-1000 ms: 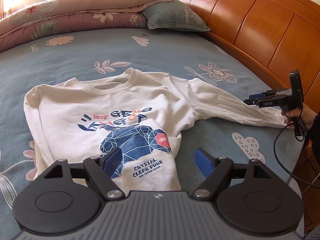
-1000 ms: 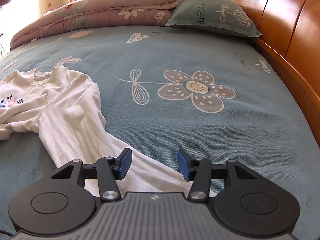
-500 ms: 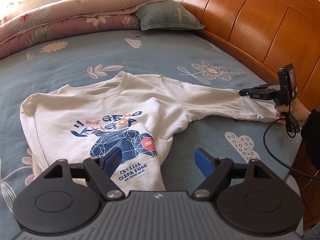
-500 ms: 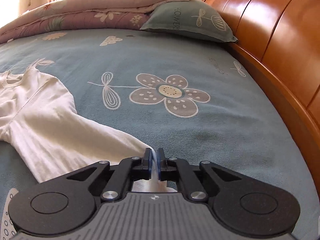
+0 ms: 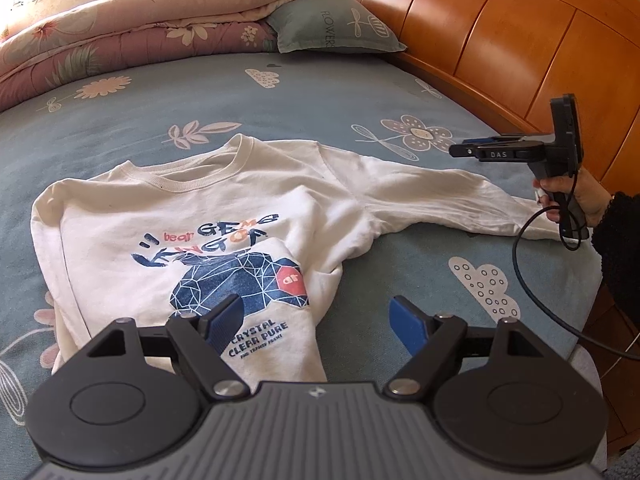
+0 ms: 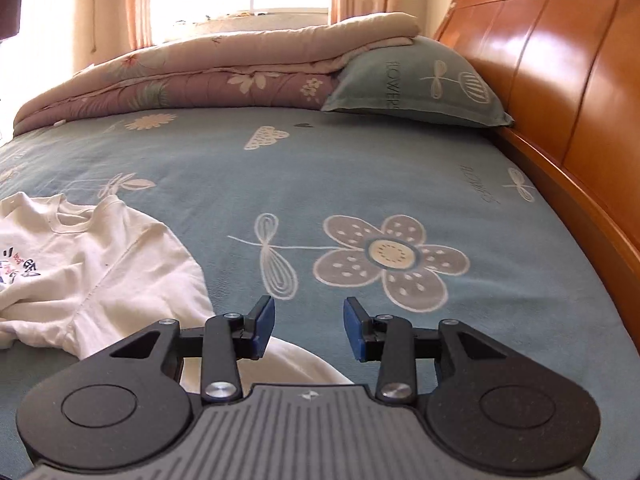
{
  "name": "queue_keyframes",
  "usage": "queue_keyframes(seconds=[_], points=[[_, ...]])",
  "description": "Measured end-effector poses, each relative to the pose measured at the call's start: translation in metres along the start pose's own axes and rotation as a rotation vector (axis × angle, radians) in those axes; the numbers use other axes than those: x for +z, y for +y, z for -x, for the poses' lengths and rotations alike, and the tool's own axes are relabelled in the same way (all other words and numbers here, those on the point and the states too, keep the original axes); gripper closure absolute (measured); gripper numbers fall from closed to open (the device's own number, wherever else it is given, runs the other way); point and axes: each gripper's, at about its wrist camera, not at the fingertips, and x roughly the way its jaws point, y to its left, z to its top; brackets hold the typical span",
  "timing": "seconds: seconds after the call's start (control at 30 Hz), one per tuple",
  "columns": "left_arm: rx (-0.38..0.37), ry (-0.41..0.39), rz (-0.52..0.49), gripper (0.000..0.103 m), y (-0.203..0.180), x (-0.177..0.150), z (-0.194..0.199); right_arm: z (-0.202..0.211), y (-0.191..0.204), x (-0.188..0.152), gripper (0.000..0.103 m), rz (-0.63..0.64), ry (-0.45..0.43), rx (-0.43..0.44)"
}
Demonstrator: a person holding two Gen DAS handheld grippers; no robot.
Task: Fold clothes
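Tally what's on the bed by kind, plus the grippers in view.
Sweatshirt: 1
Pillow: 1
Folded quilt: 1
Grippers: 2, the left gripper open over the sweatshirt's hem and the right gripper with jaws opening, nothing between them
Total: 5

Cream long-sleeved cotton sweatshirt (image 5: 224, 216): navy geometric print, orange lettering. Blue-grey bed sheet (image 5: 280, 108): beige flowers, clouds. Pink folded floral quilt (image 5: 120, 40). Orange-brown wooden headboard (image 5: 520, 40).
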Motion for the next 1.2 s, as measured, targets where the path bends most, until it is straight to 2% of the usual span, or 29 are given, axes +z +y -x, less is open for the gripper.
queue_keyframes(seconds=[0.13, 0.23, 0.33, 0.4, 0.43, 0.47, 0.53, 0.63, 0.7, 0.77, 0.9, 0.93, 0.97, 1.03, 1.07, 1.13, 1.17, 1.2], points=[[0.008, 0.001, 0.009, 0.023, 0.006, -0.001, -0.001, -0.034, 0.04, 0.004, 0.06, 0.113, 0.054, 0.051], [0.012, 0.004, 0.018, 0.023, 0.012, -0.003, -0.002, -0.05, 0.064, -0.008, 0.06, 0.217, 0.114, 0.034], [0.012, 0.009, 0.035, 0.023, 0.019, -0.004, -0.005, -0.047, 0.069, -0.014, 0.06, 0.24, 0.097, 0.016], [0.01, 0.012, 0.042, 0.023, 0.021, -0.006, -0.008, -0.048, 0.07, -0.012, 0.068, 0.24, 0.114, 0.033], [0.009, 0.013, 0.043, 0.023, 0.021, -0.006, -0.008, -0.049, 0.071, -0.011, 0.087, 0.244, 0.125, 0.044], [0.008, 0.014, 0.044, 0.023, 0.022, -0.007, -0.009, -0.05, 0.073, -0.009, 0.099, 0.254, 0.132, 0.044], [0.007, 0.011, 0.045, 0.023, 0.022, -0.007, -0.008, -0.058, 0.081, -0.006, 0.099, 0.331, 0.119, -0.061], [0.009, 0.001, 0.048, 0.023, 0.023, -0.006, -0.005, -0.069, 0.062, 0.01, 0.1, 0.201, 0.097, -0.125], [0.004, -0.007, 0.046, 0.023, 0.023, -0.006, -0.001, -0.062, 0.051, 0.02, 0.096, 0.104, 0.046, -0.106], [0.007, -0.012, 0.047, 0.023, 0.025, -0.007, 0.002, -0.047, 0.045, 0.025, 0.083, 0.025, 0.022, -0.049], [0.012, -0.017, 0.057, 0.023, 0.028, -0.007, 0.001, -0.031, 0.054, 0.017, 0.076, -0.052, 0.066, 0.063], [0.012, -0.018, 0.059, 0.023, 0.029, -0.007, 0.001, -0.033, 0.057, 0.012, 0.07, -0.072, 0.087, 0.09], [0.009, -0.017, 0.059, 0.023, 0.029, -0.007, 0.001, -0.039, 0.062, 0.008, 0.065, -0.075, 0.105, 0.092], [0.009, -0.013, 0.059, 0.023, 0.028, -0.007, 0.0, -0.052, 0.07, 0.0, 0.064, -0.08, 0.136, 0.091], [0.011, -0.011, 0.058, 0.023, 0.028, -0.007, 0.0, -0.059, 0.069, 0.001, 0.056, -0.085, 0.125, 0.058], [0.018, -0.008, 0.058, 0.023, 0.027, -0.007, 0.0, -0.073, 0.068, 0.005, 0.05, -0.094, 0.105, -0.008], [0.021, -0.008, 0.059, 0.023, 0.027, -0.007, 0.001, -0.079, 0.065, 0.007, 0.041, -0.107, 0.097, -0.039], [0.021, -0.012, 0.057, 0.023, 0.026, -0.007, 0.003, -0.081, 0.058, 0.011, 0.041, -0.16, 0.102, -0.051]])
